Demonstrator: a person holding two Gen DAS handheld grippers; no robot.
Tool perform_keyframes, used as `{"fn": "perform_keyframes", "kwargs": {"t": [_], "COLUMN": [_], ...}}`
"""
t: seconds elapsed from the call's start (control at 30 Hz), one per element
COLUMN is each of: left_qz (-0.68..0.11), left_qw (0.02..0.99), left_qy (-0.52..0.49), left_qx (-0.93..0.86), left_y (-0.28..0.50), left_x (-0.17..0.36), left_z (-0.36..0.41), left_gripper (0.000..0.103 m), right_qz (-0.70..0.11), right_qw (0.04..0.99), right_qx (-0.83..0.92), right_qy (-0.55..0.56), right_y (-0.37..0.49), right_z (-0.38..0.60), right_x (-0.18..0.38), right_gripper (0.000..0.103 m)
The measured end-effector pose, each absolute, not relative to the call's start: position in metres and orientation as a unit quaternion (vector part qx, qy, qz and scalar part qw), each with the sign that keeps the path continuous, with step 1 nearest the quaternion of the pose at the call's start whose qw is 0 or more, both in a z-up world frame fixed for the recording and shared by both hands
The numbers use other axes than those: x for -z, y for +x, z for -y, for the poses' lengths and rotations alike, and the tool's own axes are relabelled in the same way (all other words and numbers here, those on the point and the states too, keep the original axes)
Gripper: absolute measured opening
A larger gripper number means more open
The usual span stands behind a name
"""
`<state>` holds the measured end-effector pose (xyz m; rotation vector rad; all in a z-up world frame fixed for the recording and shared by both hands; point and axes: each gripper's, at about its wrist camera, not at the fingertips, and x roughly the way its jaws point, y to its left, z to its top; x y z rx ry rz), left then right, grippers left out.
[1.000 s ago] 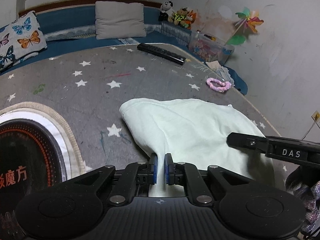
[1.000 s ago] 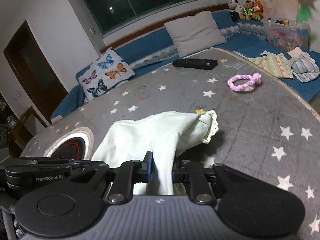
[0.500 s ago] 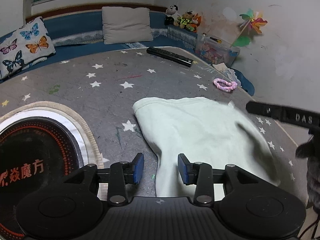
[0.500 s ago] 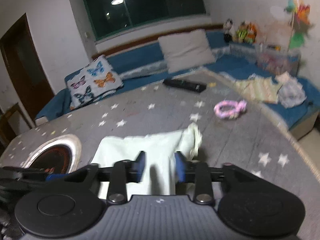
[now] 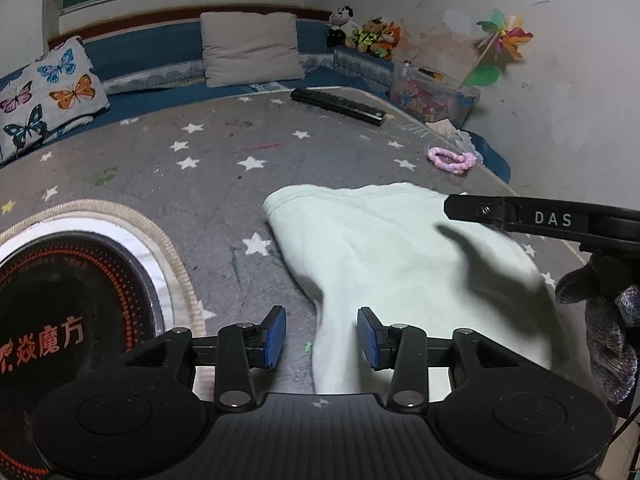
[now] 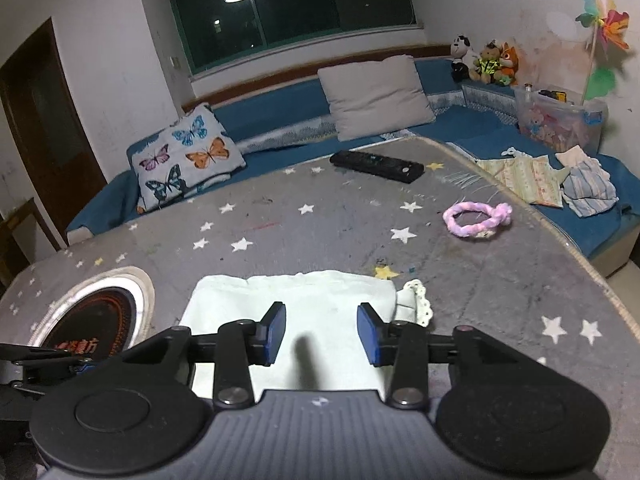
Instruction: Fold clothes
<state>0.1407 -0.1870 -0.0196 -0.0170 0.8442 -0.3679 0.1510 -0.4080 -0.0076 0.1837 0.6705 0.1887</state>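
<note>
A pale green garment (image 5: 384, 248) lies folded flat on the grey star-patterned cover (image 5: 224, 168). My left gripper (image 5: 322, 334) hangs open above its near edge, and a strip of the cloth runs under the gap between the blue pads without being held. My right gripper (image 6: 321, 333) is open too, raised over the same garment (image 6: 320, 308). A lace-trimmed corner (image 6: 416, 304) sticks out at the garment's right side. The right gripper's arm (image 5: 552, 220) and a gloved hand (image 5: 608, 312) show at the right of the left wrist view.
A round black burner plate (image 5: 68, 304) is set into the surface at the left. A pink braided ring (image 6: 476, 220), a black remote (image 6: 376, 166), cushions (image 6: 376, 96), loose clothes (image 6: 560, 184) and a toy box (image 6: 560, 120) lie farther back and right.
Both grippers were shut on the garment's near edge a second ago. They have opened and lifted away, and the garment has dropped flat onto the cover.
</note>
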Motion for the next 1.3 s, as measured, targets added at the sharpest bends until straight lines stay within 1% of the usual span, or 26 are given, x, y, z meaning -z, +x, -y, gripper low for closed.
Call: {"fn": "perform_keyframes", "kwargs": {"t": [0.3, 0.4, 0.47, 0.53, 0.63, 0.7, 0.97, 1.03, 1.1, 1.2, 1.27, 1.3], "left_qz": [-0.418, -0.417, -0.414, -0.413, -0.415, -0.416, -0.418, -0.417, -0.416, -0.413, -0.410, -0.409], "left_qw": [0.892, 0.893, 0.894, 0.895, 0.895, 0.895, 0.894, 0.895, 0.896, 0.897, 0.898, 0.898], "left_qy": [-0.012, -0.014, -0.016, -0.016, -0.014, -0.013, -0.011, -0.010, -0.009, -0.005, -0.003, -0.001], "left_qx": [0.171, 0.169, 0.170, 0.168, 0.163, 0.160, 0.158, 0.156, 0.155, 0.156, 0.160, 0.162], "left_y": [0.146, 0.145, 0.147, 0.150, 0.156, 0.160, 0.162, 0.159, 0.156, 0.152, 0.148, 0.146], "left_x": [0.030, 0.028, 0.026, 0.026, 0.027, 0.028, 0.028, 0.026, 0.024, 0.021, 0.018, 0.017], "left_z": [0.178, 0.177, 0.178, 0.180, 0.183, 0.185, 0.182, 0.180, 0.178, 0.176, 0.176, 0.176], "left_gripper": [0.043, 0.044, 0.044, 0.044, 0.044, 0.044, 0.047, 0.048, 0.052, 0.057, 0.059, 0.061], "right_qz": [-0.359, -0.365, -0.367, -0.366, -0.369, -0.373, -0.389, -0.394, -0.392, -0.387, -0.388, -0.387], "right_qw": [0.927, 0.926, 0.925, 0.925, 0.924, 0.923, 0.916, 0.913, 0.914, 0.915, 0.914, 0.914], "right_qx": [-0.083, -0.082, -0.085, -0.092, -0.094, -0.095, -0.101, -0.103, -0.102, -0.106, -0.110, -0.112], "right_qy": [0.068, 0.056, 0.051, 0.043, 0.033, 0.028, 0.015, 0.014, 0.018, 0.033, 0.041, 0.042], "right_y": [0.181, 0.187, 0.188, 0.189, 0.194, 0.197, 0.212, 0.212, 0.211, 0.207, 0.203, 0.200], "right_z": [0.391, 0.386, 0.383, 0.380, 0.376, 0.374, 0.367, 0.366, 0.367, 0.371, 0.372, 0.373], "right_x": [0.032, 0.039, 0.038, 0.035, 0.033, 0.033, 0.039, 0.038, 0.035, 0.028, 0.024, 0.022], "right_gripper": [0.041, 0.047, 0.056, 0.062, 0.065, 0.068, 0.087, 0.088, 0.088, 0.095, 0.102, 0.102]}}
